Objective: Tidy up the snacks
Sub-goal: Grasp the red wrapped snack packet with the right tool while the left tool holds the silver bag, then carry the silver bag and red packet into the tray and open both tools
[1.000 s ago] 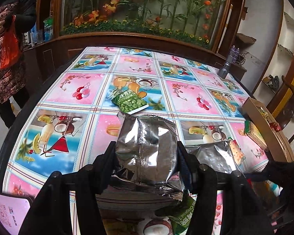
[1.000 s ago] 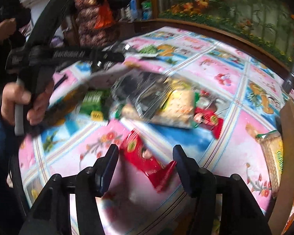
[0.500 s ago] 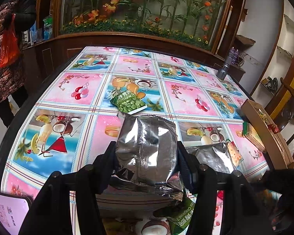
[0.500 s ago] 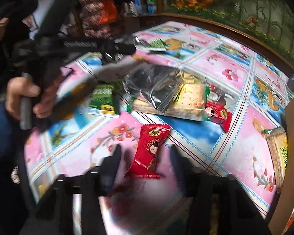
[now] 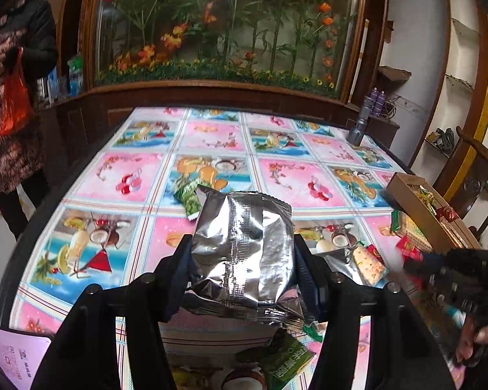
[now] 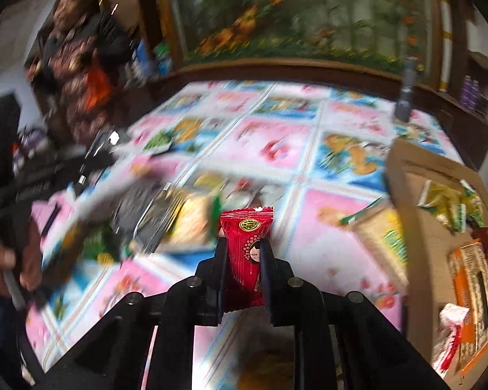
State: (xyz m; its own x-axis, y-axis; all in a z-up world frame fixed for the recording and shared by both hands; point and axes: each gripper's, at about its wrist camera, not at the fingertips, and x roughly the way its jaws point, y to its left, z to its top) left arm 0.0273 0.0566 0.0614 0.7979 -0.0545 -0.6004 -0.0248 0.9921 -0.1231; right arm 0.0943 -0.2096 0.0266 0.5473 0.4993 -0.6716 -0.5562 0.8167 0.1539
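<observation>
My left gripper (image 5: 242,242) is shut on a crinkled silver foil bag (image 5: 240,208), held upright above the near part of the table. My right gripper (image 6: 244,242) is shut on a small red snack packet (image 6: 246,224), pads pressing both its sides, lifted off the patterned tablecloth (image 6: 276,149). An open cardboard box (image 6: 403,175) with several snacks inside stands just to its right. Loose snacks lie on the table: a green pea packet (image 5: 188,196), a cracker packet (image 5: 369,263), another green packet (image 5: 286,360). The right wrist view is blurred.
A grey flashlight (image 5: 358,131) stands at the far right of the table. A person (image 5: 13,113) with an orange bag stands beyond the left edge. A wooden chair (image 5: 478,162) is behind the box. A glass flower display (image 5: 227,32) backs the table.
My right gripper closed on the red packet that lay on the cloth, lifted it and swung toward the box. The left gripper kept its hold on the silver bag with little movement.
</observation>
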